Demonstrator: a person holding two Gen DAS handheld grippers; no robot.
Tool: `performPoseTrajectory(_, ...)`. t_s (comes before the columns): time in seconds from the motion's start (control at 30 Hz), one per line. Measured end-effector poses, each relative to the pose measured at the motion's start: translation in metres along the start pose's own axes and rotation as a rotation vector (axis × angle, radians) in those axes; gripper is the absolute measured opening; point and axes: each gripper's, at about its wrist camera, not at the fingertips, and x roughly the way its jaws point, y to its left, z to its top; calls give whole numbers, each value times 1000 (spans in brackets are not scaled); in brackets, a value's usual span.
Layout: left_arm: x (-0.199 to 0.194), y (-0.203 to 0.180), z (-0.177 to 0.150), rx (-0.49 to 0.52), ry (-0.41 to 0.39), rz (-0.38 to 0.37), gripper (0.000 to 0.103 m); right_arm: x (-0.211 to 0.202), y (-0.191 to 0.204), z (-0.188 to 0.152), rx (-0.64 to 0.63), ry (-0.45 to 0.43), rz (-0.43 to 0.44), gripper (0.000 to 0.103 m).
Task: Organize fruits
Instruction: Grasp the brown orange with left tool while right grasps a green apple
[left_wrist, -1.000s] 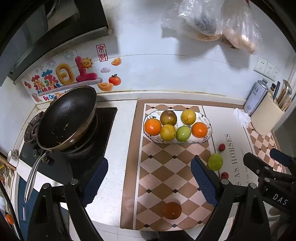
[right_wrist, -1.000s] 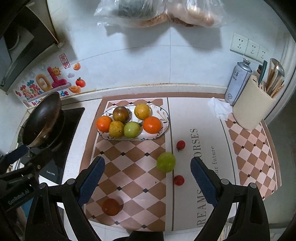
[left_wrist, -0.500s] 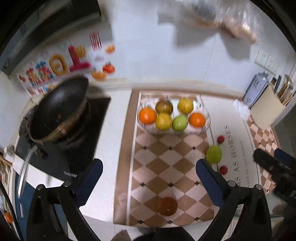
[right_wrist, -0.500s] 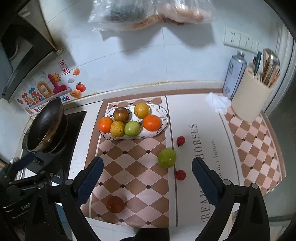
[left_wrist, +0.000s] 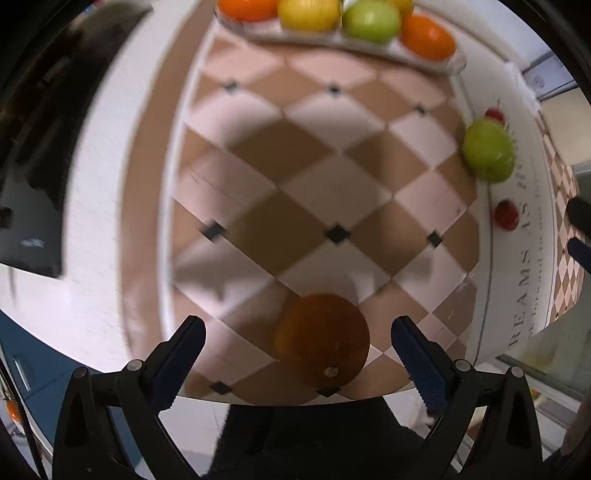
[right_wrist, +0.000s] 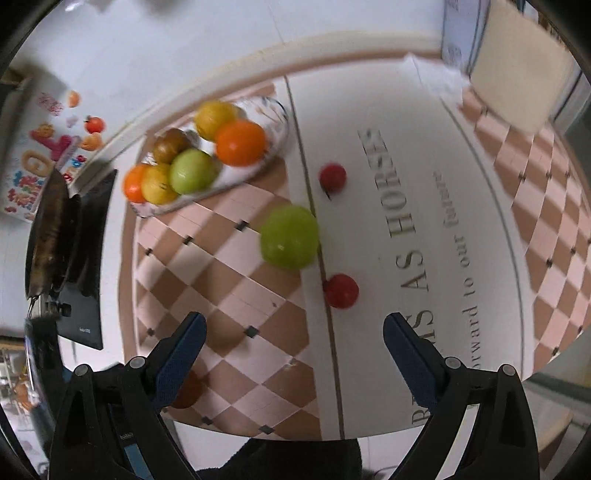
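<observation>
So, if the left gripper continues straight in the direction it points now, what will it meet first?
Most likely the dark orange fruit: it lies on the checkered mat between the open fingers of the left gripper, slightly right of centre. Depth is unclear.

Around the green apple, I see bare checkered mat on its near left; two red fruits flank its right, the fruit plate blocks beyond.
</observation>
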Motion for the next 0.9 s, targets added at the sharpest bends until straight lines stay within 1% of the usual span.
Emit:
performPoseTrajectory(0.03, 7, -2, 0, 2, 20, -8, 99, 6, -5, 2, 10, 6, 7, 98)
performPoseTrajectory(0.1, 17, -9, -1, 23, 41, -13, 76, 14, -8, 8, 19, 10, 9, 98)
performPoseTrajectory(0.13, 20, -13, -2, 35, 47, -4, 62, 20, -10, 12, 22, 11, 10, 98)
performPoseTrajectory(0.17, 18, -16, -2, 47, 32, 11, 50, 23, -11, 15, 25, 12, 9, 98)
performPoseTrajectory(0.2, 16, -20, -2, 58, 19, 14, 51, 28, -11, 20, 29, 14, 12, 98)
performPoseTrajectory(0.3, 10, -24, 3, 48, -9, 12, 51, 41, -11, 36, 34, 18, 25, 98)
performPoseTrajectory(0.4, 5, -23, 16, 33, -29, 28, 50, 57, -7, 51, 35, 24, 43, 98)
performPoseTrajectory(0.43, 3, -22, 22, 22, -36, 28, 50, 61, -5, 56, 31, 27, 49, 96)
performPoseTrajectory(0.5, -1, -21, 32, 11, -49, 31, 50, 75, 1, 65, 16, 43, 54, 89)
performPoseTrajectory(0.53, -3, -21, 35, 6, -54, 34, 50, 84, 4, 69, 5, 60, 43, 83)
performPoseTrajectory(0.57, -4, -21, 40, 0, -61, 35, 50, 89, 5, 71, 1, 71, 38, 80)
performPoseTrajectory(0.63, -7, -21, 48, -12, -70, 36, 50, 102, 8, 73, -6, 99, 45, 66)
performPoseTrajectory(0.67, -9, -21, 52, -19, -75, 32, 50, 106, 10, 72, -14, 109, 48, 62)
performPoseTrajectory(0.7, -11, -21, 54, -22, -79, 29, 50, 105, 14, 72, -40, 85, 39, 60)
performPoseTrajectory(0.8, -21, -23, 61, -37, -90, 7, 50, 106, 21, 70, -92, 61, 24, 60)
performPoseTrajectory(0.9, -40, -26, 73, -47, -120, -27, 50, 105, 23, 71, -97, 59, 45, 59)
